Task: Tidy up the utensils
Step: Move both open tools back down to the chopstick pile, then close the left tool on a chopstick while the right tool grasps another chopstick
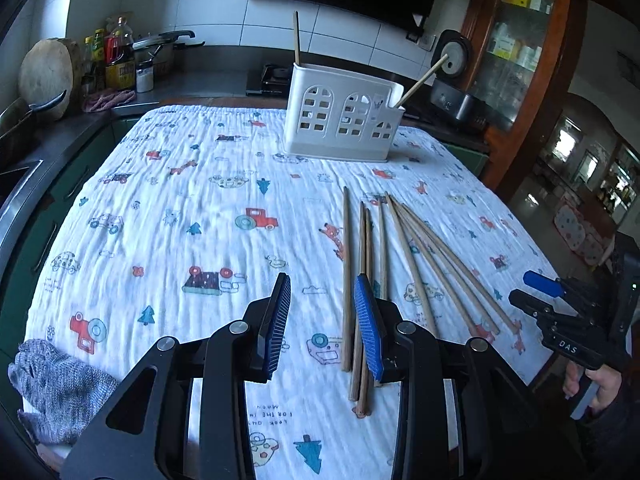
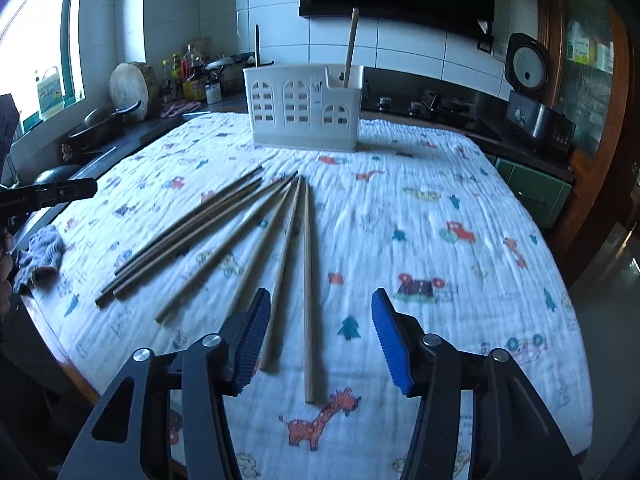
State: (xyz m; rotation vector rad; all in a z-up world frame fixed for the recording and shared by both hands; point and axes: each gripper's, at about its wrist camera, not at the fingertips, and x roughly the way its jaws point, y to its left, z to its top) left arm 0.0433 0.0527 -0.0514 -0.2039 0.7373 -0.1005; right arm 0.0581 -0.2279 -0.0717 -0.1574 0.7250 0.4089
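Observation:
Several wooden chopsticks [image 1: 384, 264] lie fanned on the printed cloth; they also show in the right wrist view [image 2: 240, 240]. A white plastic utensil holder [image 1: 342, 114] stands at the far side with two chopsticks upright in it; it also shows in the right wrist view [image 2: 304, 108]. My left gripper [image 1: 322, 312] is open and empty, just left of the chopsticks' near ends. My right gripper [image 2: 320, 320] is open and empty, above the near ends of the two rightmost chopsticks. It appears at the right edge of the left wrist view [image 1: 560, 312].
A grey rag [image 1: 56, 384] lies at the table's near left corner. The table is covered by a white cloth [image 1: 200, 200] with cartoon prints. A counter with bottles [image 1: 116, 56], a pot and a chopping block runs behind; a rice cooker [image 2: 528, 92] sits at the right.

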